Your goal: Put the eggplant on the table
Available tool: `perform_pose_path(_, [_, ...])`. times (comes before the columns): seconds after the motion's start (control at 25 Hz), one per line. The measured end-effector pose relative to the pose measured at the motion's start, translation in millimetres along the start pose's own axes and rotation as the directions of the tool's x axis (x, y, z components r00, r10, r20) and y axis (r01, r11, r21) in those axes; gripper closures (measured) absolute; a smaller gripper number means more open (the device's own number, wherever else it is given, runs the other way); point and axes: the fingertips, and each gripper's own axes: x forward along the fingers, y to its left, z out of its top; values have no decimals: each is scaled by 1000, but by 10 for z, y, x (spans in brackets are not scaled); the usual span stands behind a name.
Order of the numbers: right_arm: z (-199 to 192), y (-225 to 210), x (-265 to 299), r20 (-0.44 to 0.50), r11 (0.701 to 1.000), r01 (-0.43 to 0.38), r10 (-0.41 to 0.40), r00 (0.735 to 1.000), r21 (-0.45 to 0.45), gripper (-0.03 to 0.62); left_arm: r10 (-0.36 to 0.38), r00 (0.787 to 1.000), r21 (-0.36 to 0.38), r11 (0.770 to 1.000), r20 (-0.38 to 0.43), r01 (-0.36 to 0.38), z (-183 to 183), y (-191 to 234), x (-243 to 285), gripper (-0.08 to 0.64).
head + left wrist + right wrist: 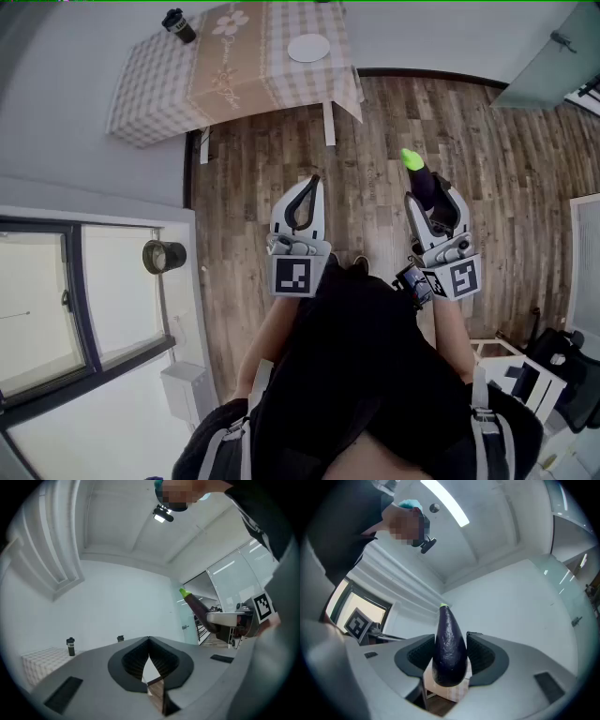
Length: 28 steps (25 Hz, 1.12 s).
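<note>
Two tongs hung over the brown wood-plank floor (pixel 375 187): the right tongs (pixel 451 638) pinched a dark purple eggplant (pixel 449 660), green stem end pointing away, and the left tongs (pixel 149 641) were pressed together, empty. The checked-cloth surface (pixel 150 84) stood well apart from the eggplant.

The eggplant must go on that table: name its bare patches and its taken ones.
Bare: the checked cloth left of the tan runner, on the near side of the dark bottle; the runner's near half; the strip in front of the white plate. Taken: only the bottle's far-left corner and the plate's spot at right.
</note>
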Motion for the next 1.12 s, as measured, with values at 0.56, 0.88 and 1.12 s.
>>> perform_pose_path(0.56, [-56,-176,39,9,993,-73,73,997,88,370,35,999,-8,999,-18,-35,-68,-153,123,558])
perform_pose_path(0.88, [-291,-307,478,-32,996,-68,70,997,65,370,22,1000,-48,999,-5,-23,-267,194,500,558])
perform_pose_path(1.12, [-426,-391,1092,-54,997,-64,66,996,42,370,6,1000,-53,999,7,-6,-371,695,937,558])
